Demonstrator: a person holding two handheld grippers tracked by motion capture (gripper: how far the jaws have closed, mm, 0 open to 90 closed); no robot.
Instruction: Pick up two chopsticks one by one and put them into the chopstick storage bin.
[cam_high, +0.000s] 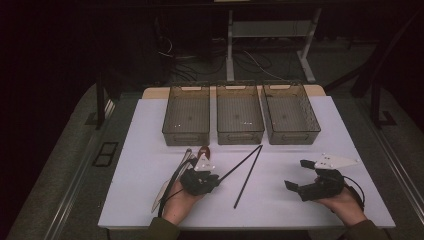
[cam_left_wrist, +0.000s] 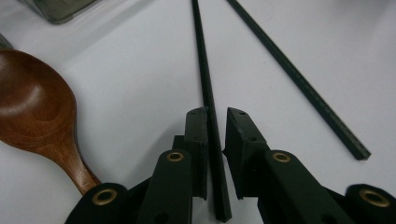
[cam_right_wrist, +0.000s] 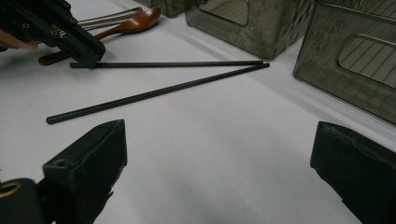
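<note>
Left claw (cam_left_wrist: 215, 116) sits low on the white tabletop (cam_high: 150, 130), its jaws drawn in close around the blunt end of one black chopstick (cam_left_wrist: 205, 84). In the left gripper view the stick lies against the left jaw's pad, with a thin gap to the right pad, so I read this as a grip closing but not yet pinched. The second chopstick (cam_left_wrist: 299, 79) lies free just to the right, its far tip meeting the first one's near the middle bin (cam_high: 240, 117).

Right claw (cam_right_wrist: 219, 154) is released, jaws wide, resting over bare tabletop well apart from both sticks.

Wooden spoon (cam_left_wrist: 37, 112) and some metal cutlery (cam_right_wrist: 109, 17) lie just left of the left claw.

Notes for doing the pickup well:
- Close fully before lifting; the stick is thin and smooth-looking and would probably roll out of a loose pinch
- The hold is at the very end, so the long free part will likely droop or swing. Lift slowly and keep the wrist level
- Steer clear of the spoon's handle
- Mind the second stick: the tips touch, so dragging sideways may carry it along
</note>
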